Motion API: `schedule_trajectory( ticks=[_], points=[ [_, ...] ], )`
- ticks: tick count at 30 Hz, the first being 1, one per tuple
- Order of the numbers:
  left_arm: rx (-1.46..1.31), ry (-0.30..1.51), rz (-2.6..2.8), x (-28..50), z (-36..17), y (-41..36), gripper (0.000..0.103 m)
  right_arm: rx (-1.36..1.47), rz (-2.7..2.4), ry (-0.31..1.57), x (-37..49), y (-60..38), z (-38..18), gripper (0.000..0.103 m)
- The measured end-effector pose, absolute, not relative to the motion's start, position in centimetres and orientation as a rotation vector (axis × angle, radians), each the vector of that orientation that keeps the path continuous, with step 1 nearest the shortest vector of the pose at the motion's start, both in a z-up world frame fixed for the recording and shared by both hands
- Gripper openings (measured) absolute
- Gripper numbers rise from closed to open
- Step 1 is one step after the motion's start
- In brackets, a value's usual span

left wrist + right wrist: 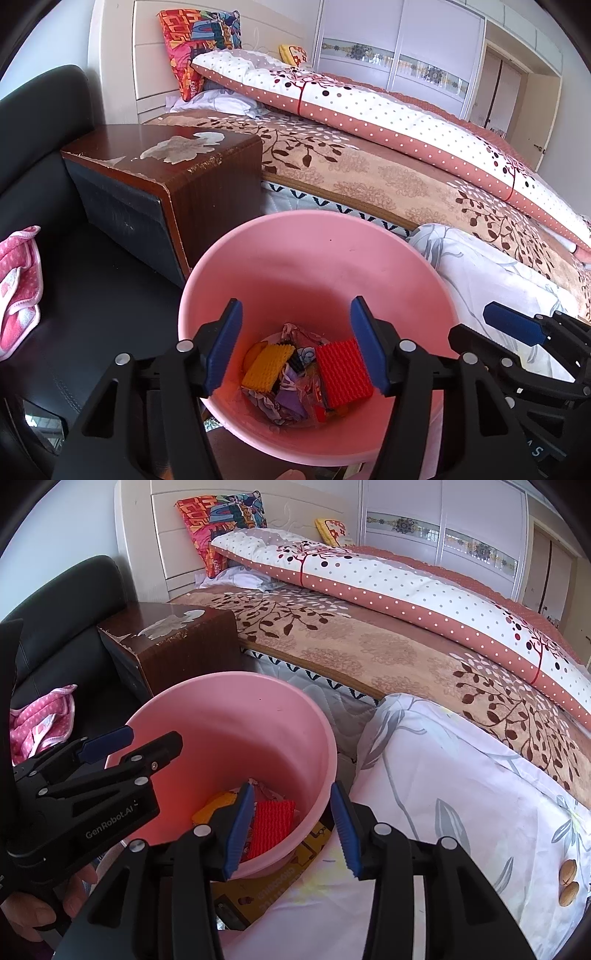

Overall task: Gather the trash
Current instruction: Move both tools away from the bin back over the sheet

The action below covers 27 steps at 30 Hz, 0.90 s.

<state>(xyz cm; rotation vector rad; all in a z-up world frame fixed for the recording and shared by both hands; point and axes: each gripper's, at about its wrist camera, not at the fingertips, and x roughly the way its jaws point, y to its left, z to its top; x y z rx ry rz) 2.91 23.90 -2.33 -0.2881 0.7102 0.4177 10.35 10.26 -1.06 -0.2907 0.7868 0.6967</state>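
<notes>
A pink plastic bin (314, 266) stands beside the bed; it also shows in the right wrist view (229, 716). Inside lie a red ridged piece (343, 373), a yellow ridged piece (266, 365) and crumpled wrappers (288, 402). My left gripper (295, 347) hangs open and empty over the bin's mouth. My right gripper (295, 827) is open and empty at the bin's right rim, by the white sheet (461, 794). Two walnut-like nuts (567, 880) lie on that sheet at the right.
A dark wooden nightstand (166, 166) stands behind the bin, a black leather chair (55, 258) with a pink cloth (18, 288) to the left. The bed with a dotted quilt (388, 110) fills the right. A yellow box (273, 890) lies under the bin.
</notes>
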Motion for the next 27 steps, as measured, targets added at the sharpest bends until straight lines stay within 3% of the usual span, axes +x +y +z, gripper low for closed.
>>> schedule_trajectory(
  ticks=[8,10,27],
  points=[
    [-0.302,0.7,0.4,3.3,-1.9,23.7,0.063,-0.285,0.694,0.782,10.3,9.9,-1.1,0.049],
    [-0.301,0.686,0.396,3.3,-1.7,23.6,0.069,-0.278,0.694,0.776,10.3,9.8,-1.0,0.052],
    [-0.273,0.558,0.362,2.9,1.4,21.8,0.07,-0.194,0.664,0.679,9.8,6.7,0.7,0.063]
  ],
)
